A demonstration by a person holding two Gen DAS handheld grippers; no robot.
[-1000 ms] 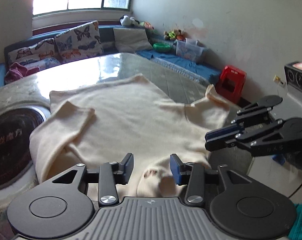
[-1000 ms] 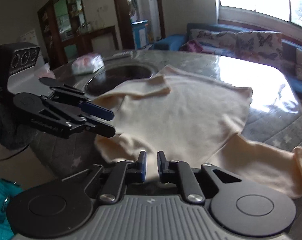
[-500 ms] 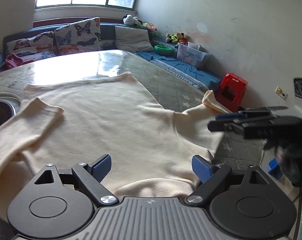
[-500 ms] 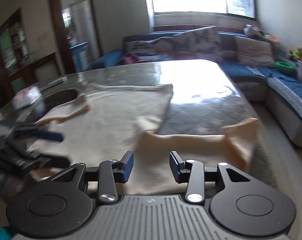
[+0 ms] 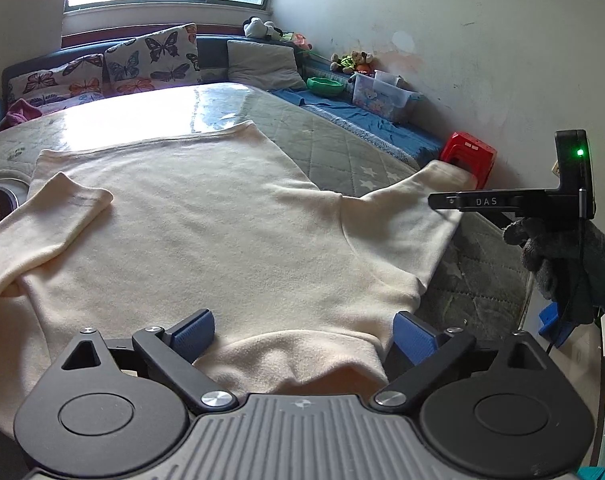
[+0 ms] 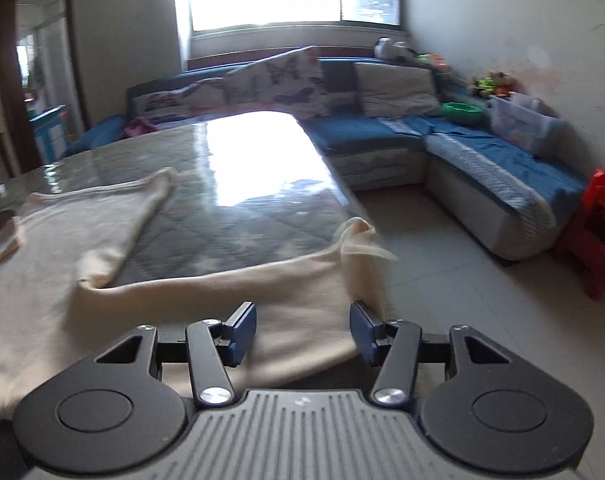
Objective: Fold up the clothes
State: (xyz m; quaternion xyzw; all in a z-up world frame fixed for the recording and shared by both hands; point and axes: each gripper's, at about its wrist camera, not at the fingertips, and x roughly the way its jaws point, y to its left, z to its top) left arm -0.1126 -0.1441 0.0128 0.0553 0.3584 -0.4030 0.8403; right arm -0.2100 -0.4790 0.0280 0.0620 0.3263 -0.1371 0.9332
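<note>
Both sets of jaws are opening with nothing pinched: the left gripper (image 5: 302,334) straddles the collar of the cream sweater (image 5: 206,232), the right gripper (image 6: 302,330) the sleeve (image 6: 262,292). That sleeve's cuff hangs over the edge of the table (image 6: 238,208) (blurred in the right wrist view). It could slide off, I judge, dragging the sweater askew.

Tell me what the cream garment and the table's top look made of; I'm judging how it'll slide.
Cream garment: soft, matte knit or fleece, judging by its fuzzy nap and limp folds. Table's top: quilted grey cloth, apparently under a clear glossy sheet, given the window glare.
</note>
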